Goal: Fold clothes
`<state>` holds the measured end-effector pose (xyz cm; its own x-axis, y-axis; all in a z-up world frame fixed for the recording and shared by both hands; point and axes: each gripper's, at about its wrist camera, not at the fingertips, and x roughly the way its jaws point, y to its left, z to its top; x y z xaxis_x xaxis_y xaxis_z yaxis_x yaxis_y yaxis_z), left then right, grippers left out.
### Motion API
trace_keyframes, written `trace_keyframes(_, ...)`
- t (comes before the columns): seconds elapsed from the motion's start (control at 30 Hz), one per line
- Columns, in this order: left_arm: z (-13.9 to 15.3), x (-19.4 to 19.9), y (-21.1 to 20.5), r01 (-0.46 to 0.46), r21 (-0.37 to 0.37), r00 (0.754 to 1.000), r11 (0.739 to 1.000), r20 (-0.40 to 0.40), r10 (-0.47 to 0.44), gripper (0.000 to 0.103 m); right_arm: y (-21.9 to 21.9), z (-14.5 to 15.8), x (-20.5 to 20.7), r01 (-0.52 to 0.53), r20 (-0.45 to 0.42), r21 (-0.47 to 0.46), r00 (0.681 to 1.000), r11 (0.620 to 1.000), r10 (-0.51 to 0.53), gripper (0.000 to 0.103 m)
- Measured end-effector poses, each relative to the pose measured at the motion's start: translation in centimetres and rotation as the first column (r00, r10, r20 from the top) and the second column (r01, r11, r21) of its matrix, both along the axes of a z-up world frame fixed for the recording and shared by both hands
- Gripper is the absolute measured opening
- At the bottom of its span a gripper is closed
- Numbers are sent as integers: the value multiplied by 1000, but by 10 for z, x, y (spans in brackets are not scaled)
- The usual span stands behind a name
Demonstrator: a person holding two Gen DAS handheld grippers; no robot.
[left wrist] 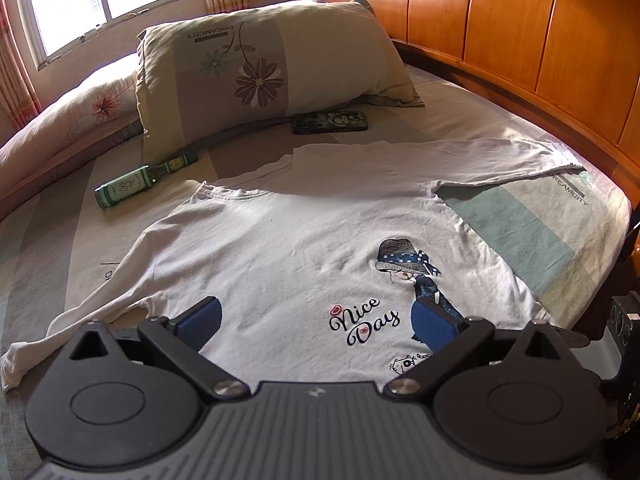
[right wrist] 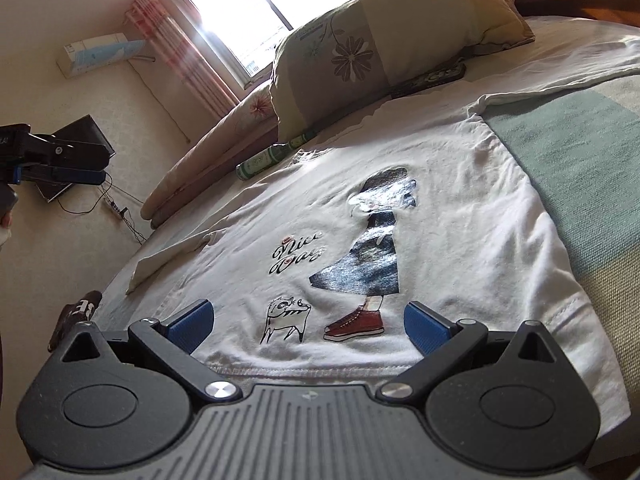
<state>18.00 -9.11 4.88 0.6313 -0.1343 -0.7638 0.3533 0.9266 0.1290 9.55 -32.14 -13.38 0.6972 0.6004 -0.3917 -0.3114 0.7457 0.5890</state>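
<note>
White long-sleeved shirt (left wrist: pixel 280 240) lies flat, print up, on the bed (left wrist: pixel 540 224). Left hand-held gripper (left wrist: pixel 316 320) hovers over its lower half, jaws wide, empty. Right hand-held gripper (right wrist: pixel 306 320) likewise wide, empty, above the hem (right wrist: pixel 304 368). Far sleeve end is cut off in the right view. Green bottle (left wrist: pixel 140 182) is partly tucked under the pillow (left wrist: pixel 272 64).

Both wrist cams low over shirt (left wrist: pixel 280 240) hem, facing pillow (right wrist: pixel 384 36); right lower
</note>
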Motion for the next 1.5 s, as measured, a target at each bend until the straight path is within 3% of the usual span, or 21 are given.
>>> trace_keyframes(0.17,-40,29,-33,24,19,997,1000,-67,-23,101,-8,0,-3,-3,11,43,1000,999,3,103)
trace_keyframes(0.27,-70,41,-32,21,-20,994,1000,-107,-23,101,-4,-1,-4,-21,23,-4,1000,1000,21,103)
trace_keyframes(0.43,-122,35,10,-18,-70,995,997,-98,11,101,8,-2,-17,-29,71,-118,997,993,38,103)
trace_keyframes(0.53,-149,22,46,-83,-134,985,988,-162,61,100,6,0,-23,16,71,-105,997,994,-9,103)
trace_keyframes(0.6,-146,6,61,-23,-175,994,984,-107,4,100,6,3,-26,65,53,-90,997,994,-60,103)
trace_keyframes(0.7,-131,3,74,33,-190,999,981,-22,-37,101,17,17,-19,121,5,-152,993,981,-122,103)
trace_keyframes(0.8,-115,14,87,50,-135,982,990,188,-23,102,35,39,6,122,-7,-269,992,955,-129,103)
trace_keyframes(0.87,-114,30,95,27,-98,969,995,246,-2,102,48,54,22,121,-15,-344,991,931,-134,103)
trace_keyframes(1.0,-131,58,128,26,-217,990,976,143,5,102,66,84,101,154,10,-470,985,869,-169,103)
trace_keyframes(1.07,-138,65,141,12,-272,994,962,110,18,102,69,85,143,174,8,-503,980,847,-197,103)
trace_keyframes(1.23,-141,75,172,-73,-366,988,928,102,118,102,68,34,247,173,-135,-534,949,828,-285,103)
trace_keyframes(1.33,-138,81,183,-109,-370,980,923,116,162,102,76,16,272,199,-70,-611,950,766,-303,103)
trace_keyframes(1.5,-137,93,199,-191,-370,959,909,129,254,102,80,22,303,189,-87,-627,947,756,-309,103)
